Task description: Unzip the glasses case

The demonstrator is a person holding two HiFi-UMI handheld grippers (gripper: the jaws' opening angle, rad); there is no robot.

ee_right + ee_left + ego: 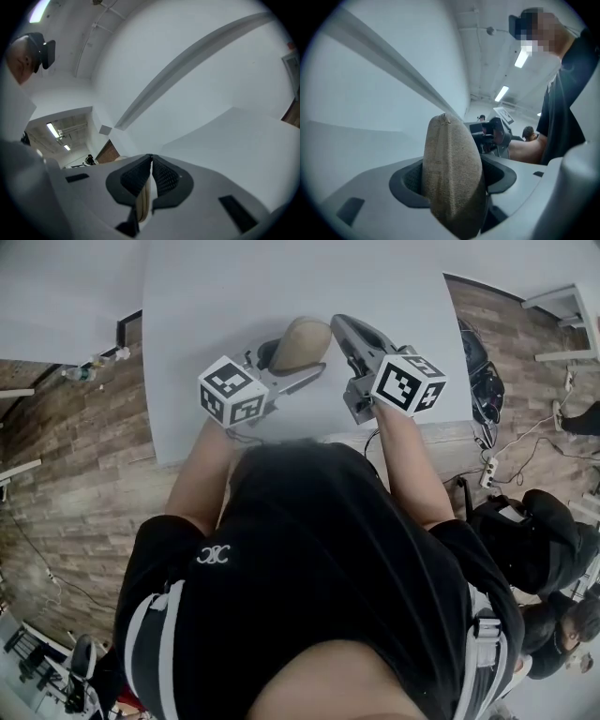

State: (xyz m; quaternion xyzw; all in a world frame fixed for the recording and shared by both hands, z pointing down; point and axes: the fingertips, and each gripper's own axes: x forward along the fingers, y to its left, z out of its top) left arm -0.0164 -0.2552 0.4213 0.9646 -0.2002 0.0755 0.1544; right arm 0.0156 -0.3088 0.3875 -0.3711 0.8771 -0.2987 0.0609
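A beige fabric glasses case (pixel 302 341) is held above the white table (pixel 225 296). My left gripper (pixel 292 360) is shut on it, and its jaws stand wide around the body. In the left gripper view the case (pixel 450 154) stands on edge between the pads of the left gripper (pixel 454 180), its seam running up the top. My right gripper (pixel 339 326) meets the case's right end. In the right gripper view the right gripper (pixel 151 161) is shut on a thin beige zipper tab (pixel 142 199) that hangs below the pads.
The table's near edge (pixel 281 444) runs just in front of the person's body. A dark bag (pixel 480 371), cables and a power strip (pixel 488 472) lie on the wooden floor at the right. Another person (pixel 539 540) sits at the lower right.
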